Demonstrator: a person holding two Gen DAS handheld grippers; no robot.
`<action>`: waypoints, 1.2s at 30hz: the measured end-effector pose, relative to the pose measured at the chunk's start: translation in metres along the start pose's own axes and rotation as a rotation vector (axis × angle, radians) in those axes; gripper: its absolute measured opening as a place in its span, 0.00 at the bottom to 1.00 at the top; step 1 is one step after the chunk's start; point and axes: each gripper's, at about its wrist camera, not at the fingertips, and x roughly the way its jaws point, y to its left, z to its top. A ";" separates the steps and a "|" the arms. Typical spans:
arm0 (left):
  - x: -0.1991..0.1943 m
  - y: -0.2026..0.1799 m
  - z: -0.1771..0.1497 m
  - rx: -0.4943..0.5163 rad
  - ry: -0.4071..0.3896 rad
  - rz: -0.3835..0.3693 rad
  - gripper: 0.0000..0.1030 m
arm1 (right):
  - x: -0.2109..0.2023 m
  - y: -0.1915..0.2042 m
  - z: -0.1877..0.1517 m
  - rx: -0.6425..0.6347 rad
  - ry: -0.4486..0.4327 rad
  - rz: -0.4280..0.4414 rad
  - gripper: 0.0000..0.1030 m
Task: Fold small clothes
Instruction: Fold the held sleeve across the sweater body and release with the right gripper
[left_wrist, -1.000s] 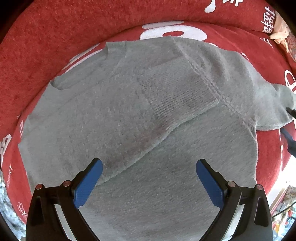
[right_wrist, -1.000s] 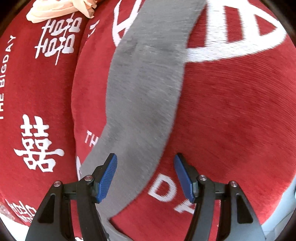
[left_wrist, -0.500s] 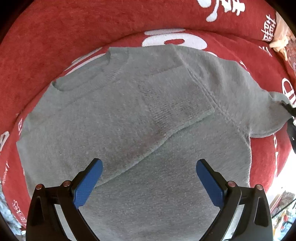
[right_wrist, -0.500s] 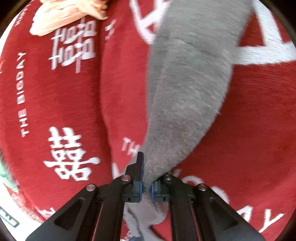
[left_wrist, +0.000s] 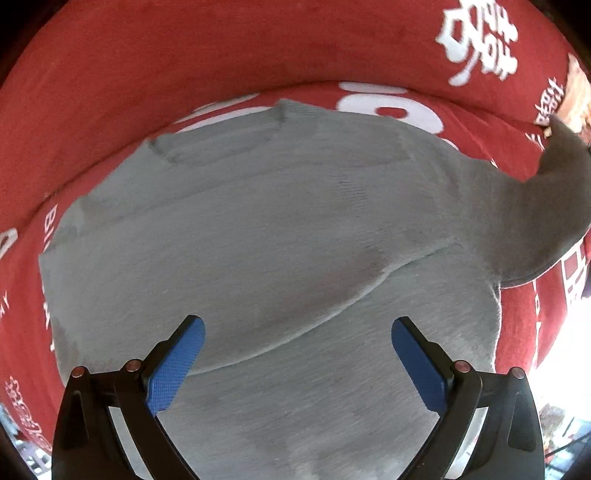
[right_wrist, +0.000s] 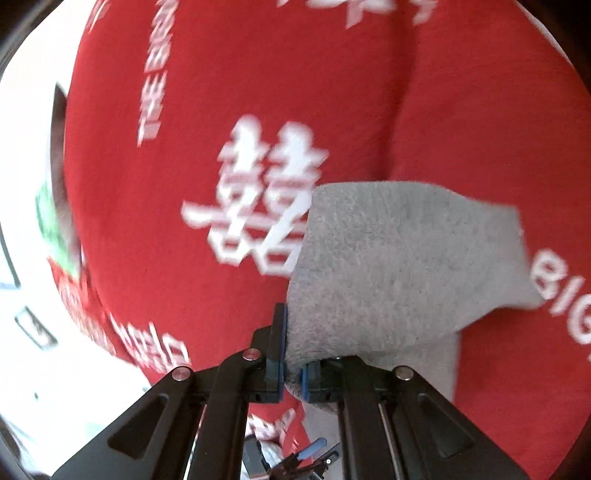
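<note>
Daylit fisheye views — motion-blurred, overexposed edges

1. A small grey knit sweater (left_wrist: 258, 229) lies flat on the red cushion (left_wrist: 184, 66), its neckline toward the cushion's far edge.
2. One sleeve is folded across the chest, its ribbed cuff near the middle.
3. The other sleeve (right_wrist: 399, 266) is raised off the cushion's right side, its end pinched.

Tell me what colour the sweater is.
Plain grey; the sweater shows best in the left wrist view, lying on a red cover.
</note>
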 end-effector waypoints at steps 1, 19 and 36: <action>-0.002 0.012 -0.003 -0.017 -0.003 0.000 0.99 | 0.008 0.007 -0.005 -0.022 0.021 0.002 0.06; -0.020 0.153 -0.060 -0.298 -0.069 0.038 0.99 | 0.215 0.026 -0.197 -0.408 0.569 -0.446 0.11; -0.033 0.191 -0.073 -0.439 -0.151 -0.242 0.99 | 0.205 0.025 -0.166 -0.207 0.294 -0.417 0.13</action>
